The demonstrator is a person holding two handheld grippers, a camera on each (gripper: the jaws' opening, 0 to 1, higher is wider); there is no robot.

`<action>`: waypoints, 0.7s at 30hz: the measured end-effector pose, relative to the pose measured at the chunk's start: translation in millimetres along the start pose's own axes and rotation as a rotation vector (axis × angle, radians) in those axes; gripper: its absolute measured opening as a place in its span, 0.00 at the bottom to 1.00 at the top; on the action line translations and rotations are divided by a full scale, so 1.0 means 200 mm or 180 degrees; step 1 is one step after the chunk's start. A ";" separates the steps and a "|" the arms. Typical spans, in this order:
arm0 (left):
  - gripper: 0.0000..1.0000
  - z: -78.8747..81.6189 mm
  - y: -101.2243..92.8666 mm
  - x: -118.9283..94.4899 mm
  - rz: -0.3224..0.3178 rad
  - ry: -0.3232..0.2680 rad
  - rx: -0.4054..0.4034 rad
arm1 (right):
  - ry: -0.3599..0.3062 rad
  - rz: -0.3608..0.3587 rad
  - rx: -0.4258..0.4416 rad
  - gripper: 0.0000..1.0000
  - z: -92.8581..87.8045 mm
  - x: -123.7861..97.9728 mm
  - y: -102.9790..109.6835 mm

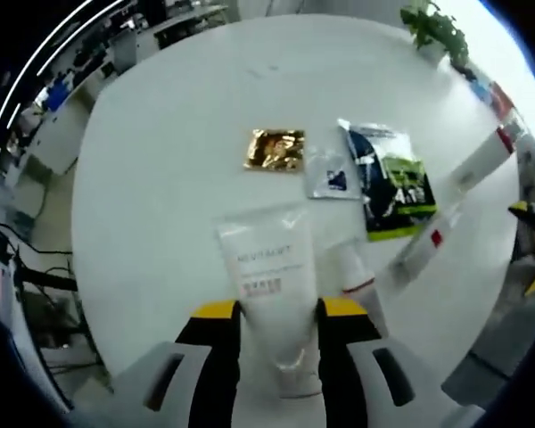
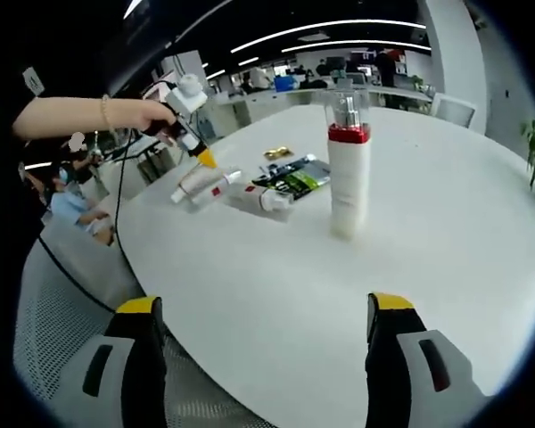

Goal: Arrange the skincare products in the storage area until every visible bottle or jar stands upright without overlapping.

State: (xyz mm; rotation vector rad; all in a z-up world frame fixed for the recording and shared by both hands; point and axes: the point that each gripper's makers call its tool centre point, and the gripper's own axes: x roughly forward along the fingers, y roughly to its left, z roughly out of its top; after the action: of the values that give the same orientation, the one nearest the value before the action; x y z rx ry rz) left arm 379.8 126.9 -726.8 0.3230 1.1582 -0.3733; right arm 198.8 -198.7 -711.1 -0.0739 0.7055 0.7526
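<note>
The left tongs (image 1: 278, 323) are clenched on a white tube (image 1: 269, 272) lying flat near the surface's (image 1: 160, 187) edge; its long axis runs straight out between the jaws, cap end nearest the camera; tipping it upright likely comes next. The right tongs (image 2: 263, 316) hang released, well apart from the upright red-collared bottle (image 2: 349, 169).

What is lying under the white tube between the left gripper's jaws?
Only the bare white table shows around the white tube. A smaller red-banded tube lies beside it, not beneath. The jaws of the left gripper hide the table along the tube's lower end.
</note>
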 end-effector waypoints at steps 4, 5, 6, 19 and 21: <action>0.33 -0.01 -0.02 -0.05 0.0034 -0.0113 -0.0027 | 0.0023 0.0027 -0.0095 0.93 0.00 0.00 0.03; 0.33 -0.01 -0.03 -0.06 0.0048 -0.0143 -0.0030 | 0.0022 0.0031 -0.0111 0.93 0.01 0.00 0.03; 0.33 -0.01 -0.02 -0.06 0.0070 -0.0183 -0.0031 | 0.0022 0.0038 -0.0133 0.93 0.01 0.00 0.03; 0.33 -0.02 -0.07 -0.20 0.0260 -0.0603 -0.0128 | 0.0040 0.0104 -0.0255 0.92 0.01 0.00 0.06; 0.33 -0.01 -0.05 -0.22 0.0302 -0.0821 -0.0143 | -0.0045 0.0132 -0.0193 0.92 0.04 0.00 0.06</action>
State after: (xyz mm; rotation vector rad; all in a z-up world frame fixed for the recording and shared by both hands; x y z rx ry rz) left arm 359.0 123.1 -687.8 0.2805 0.8939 -0.2956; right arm 194.4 -187.9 -702.8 -0.1094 0.6724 0.8135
